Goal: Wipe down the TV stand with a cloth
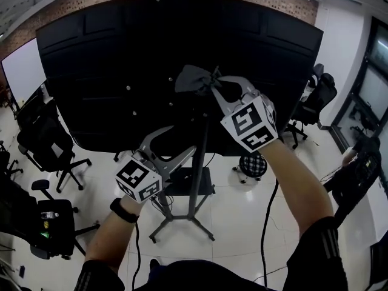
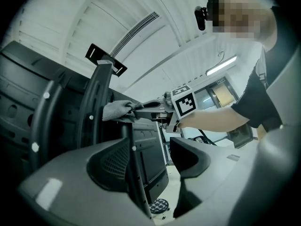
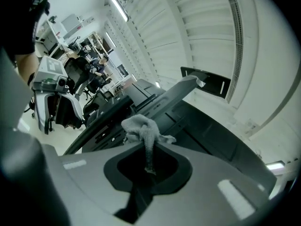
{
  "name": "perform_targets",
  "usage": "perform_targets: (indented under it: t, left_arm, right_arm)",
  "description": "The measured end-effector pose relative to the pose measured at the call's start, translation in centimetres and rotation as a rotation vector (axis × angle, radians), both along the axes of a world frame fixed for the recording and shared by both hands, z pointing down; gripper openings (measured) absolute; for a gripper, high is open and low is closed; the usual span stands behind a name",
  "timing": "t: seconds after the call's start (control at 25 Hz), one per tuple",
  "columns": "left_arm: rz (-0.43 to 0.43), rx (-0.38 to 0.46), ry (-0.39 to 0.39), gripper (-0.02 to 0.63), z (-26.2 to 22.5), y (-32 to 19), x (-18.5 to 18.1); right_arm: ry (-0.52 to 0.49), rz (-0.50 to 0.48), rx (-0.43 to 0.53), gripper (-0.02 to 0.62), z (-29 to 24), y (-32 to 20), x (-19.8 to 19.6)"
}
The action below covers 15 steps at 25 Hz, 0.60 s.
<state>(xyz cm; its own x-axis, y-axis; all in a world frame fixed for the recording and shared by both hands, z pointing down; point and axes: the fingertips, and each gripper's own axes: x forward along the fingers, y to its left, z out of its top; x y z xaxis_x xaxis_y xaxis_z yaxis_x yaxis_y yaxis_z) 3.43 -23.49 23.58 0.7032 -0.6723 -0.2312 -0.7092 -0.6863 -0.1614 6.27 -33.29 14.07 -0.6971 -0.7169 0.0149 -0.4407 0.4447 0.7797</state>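
The right gripper [image 1: 213, 85] is clamped shut on a grey cloth [image 1: 194, 79], high on the TV stand [image 1: 199, 162] behind the TV's black back [image 1: 109, 53]. The cloth's pinched tail runs along the jaws, and its bunched end points leftward past the tips, against the upright post. Lower down, the left gripper [image 1: 180, 139] is spread wide, holding nothing, with the post passing between its jaws.

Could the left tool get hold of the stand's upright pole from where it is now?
Probably yes. The left tool has its jaws apart, with the pole running up between them and nothing in the way. The right tool grips the cloth higher up.
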Motion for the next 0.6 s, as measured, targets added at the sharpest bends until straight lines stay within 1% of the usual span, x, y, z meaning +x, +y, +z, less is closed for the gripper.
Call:
perform_targets:
  t: [0.2, 0.4, 0.6]
  left_arm:
    - [-0.012, -0.053, 0.000, 0.290, 2.4, -0.8, 0.2]
    - [-0.013, -0.071, 0.026, 0.290, 4.5, -1.6, 0.0]
    - [-0.014, -0.103, 0.029, 0.290, 6.4, -2.0, 0.0]
  right_arm:
    - [-0.002, -0.010, -0.011, 0.018, 1.6, -0.4, 0.0]
    - [-0.022, -0.017, -0.040, 0.018, 3.1, -0.7, 0.3]
    - [-0.005, -0.020, -0.080, 0.018, 6.1, -0.9, 0.6]
